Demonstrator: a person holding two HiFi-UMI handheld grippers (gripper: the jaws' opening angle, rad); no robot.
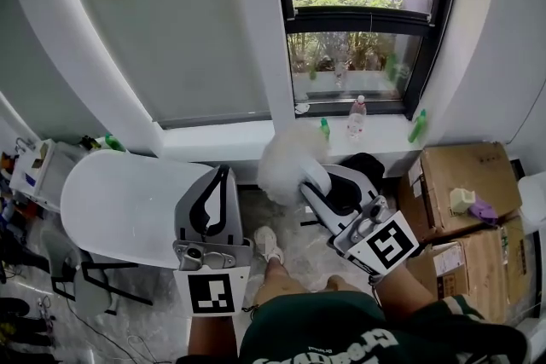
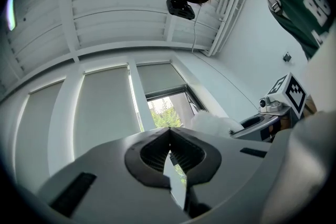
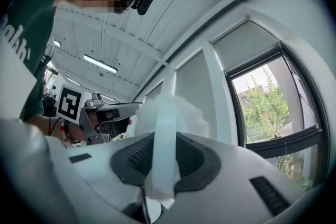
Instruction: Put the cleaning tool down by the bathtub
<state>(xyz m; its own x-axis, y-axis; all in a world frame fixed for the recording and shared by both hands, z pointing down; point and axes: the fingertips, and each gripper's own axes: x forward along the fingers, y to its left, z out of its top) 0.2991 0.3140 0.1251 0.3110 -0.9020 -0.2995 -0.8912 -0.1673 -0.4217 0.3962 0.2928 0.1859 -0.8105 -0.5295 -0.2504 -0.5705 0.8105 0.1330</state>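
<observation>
The cleaning tool [image 1: 286, 162] is a fluffy white duster on a pale, flat handle. My right gripper [image 1: 311, 183] is shut on that handle, and the fluffy head sticks out past the jaws toward the windowsill. In the right gripper view the handle [image 3: 165, 149] runs up between the dark pads [image 3: 139, 157] to the fluffy head [image 3: 181, 113]. My left gripper [image 1: 223, 173] hovers beside it to the left, over a large white rounded body [image 1: 119, 205]. Its jaws meet at the tips with nothing between them [image 2: 169, 131]. The duster [image 2: 212, 123] shows at that view's right.
A windowsill [image 1: 230, 136] under the window holds a clear bottle [image 1: 357, 117] and green bottles [image 1: 418, 125]. Cardboard boxes [image 1: 465, 183] stand at the right. A black object [image 1: 363, 166] lies below the sill. The person's shoe [image 1: 269, 245] rests on the marbled floor. Clutter [image 1: 34, 170] sits at the far left.
</observation>
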